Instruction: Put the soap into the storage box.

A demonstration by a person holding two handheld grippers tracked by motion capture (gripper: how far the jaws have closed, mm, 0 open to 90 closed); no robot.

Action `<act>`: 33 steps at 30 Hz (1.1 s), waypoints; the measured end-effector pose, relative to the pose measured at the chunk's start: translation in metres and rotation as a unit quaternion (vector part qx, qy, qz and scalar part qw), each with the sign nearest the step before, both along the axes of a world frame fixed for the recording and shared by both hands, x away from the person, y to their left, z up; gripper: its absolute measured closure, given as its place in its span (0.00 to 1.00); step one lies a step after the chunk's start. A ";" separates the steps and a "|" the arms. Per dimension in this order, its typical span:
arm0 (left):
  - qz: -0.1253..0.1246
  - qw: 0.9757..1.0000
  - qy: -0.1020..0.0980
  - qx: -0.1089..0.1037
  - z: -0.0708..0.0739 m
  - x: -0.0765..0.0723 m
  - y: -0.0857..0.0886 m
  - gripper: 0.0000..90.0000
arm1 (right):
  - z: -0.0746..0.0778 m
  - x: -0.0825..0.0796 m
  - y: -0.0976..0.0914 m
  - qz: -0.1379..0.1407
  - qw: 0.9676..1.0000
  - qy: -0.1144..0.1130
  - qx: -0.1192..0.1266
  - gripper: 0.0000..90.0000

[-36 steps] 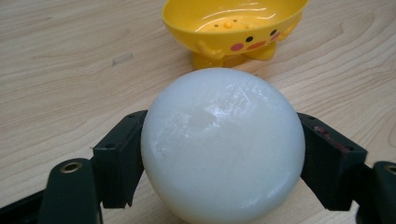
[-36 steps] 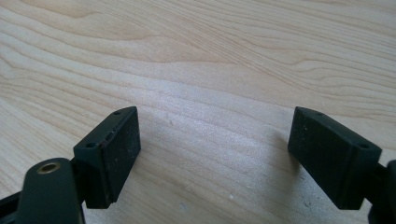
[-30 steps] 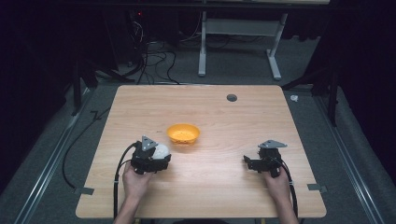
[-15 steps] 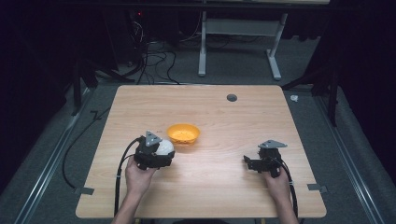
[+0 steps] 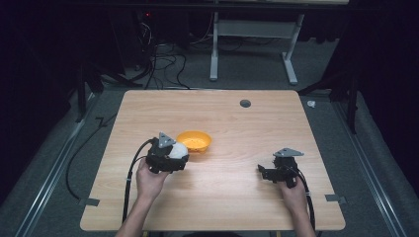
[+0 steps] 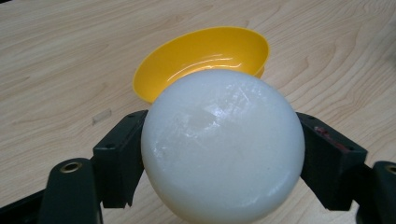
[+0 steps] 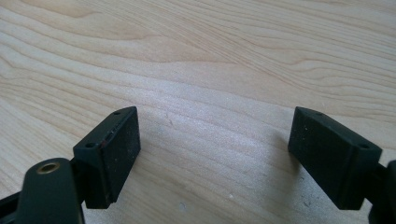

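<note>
— Item one, nearest us: the left gripper (image 5: 173,159), jaws clamped on either side of a white ball (image 6: 223,147). Ball sits high between the pads, just short of the orange bowl (image 6: 205,53).

— Risk on that one?

— The ball looks smooth and glossy, and the pads meet it only at its widest part. My guess is a small tilt or a loosened squeeze lets it squirt out and roll off across the table (image 5: 237,123). Released too early, it could strike the bowl's near rim and tip or shove the light bowl instead of dropping in.

— Item two?

— Right gripper (image 5: 272,173), jaws spread wide, nothing between them, low over bare wood, well apart from the bowl.

— Changes since a second ago?

— Left gripper has carried the ball forward and rightward, from beside the bowl's near-left to right up against it. Right gripper and bowl are unmoved.
</note>
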State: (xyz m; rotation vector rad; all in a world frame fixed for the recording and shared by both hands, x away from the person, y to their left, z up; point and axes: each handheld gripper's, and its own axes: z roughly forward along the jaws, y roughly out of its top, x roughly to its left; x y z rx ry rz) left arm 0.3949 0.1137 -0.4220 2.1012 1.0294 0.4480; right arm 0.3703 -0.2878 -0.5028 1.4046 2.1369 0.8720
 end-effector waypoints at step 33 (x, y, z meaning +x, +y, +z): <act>-0.016 1.000 0.013 -0.013 0.011 0.039 -0.022 0.27 | 0.000 0.000 0.000 0.000 1.000 0.000 0.000 0.19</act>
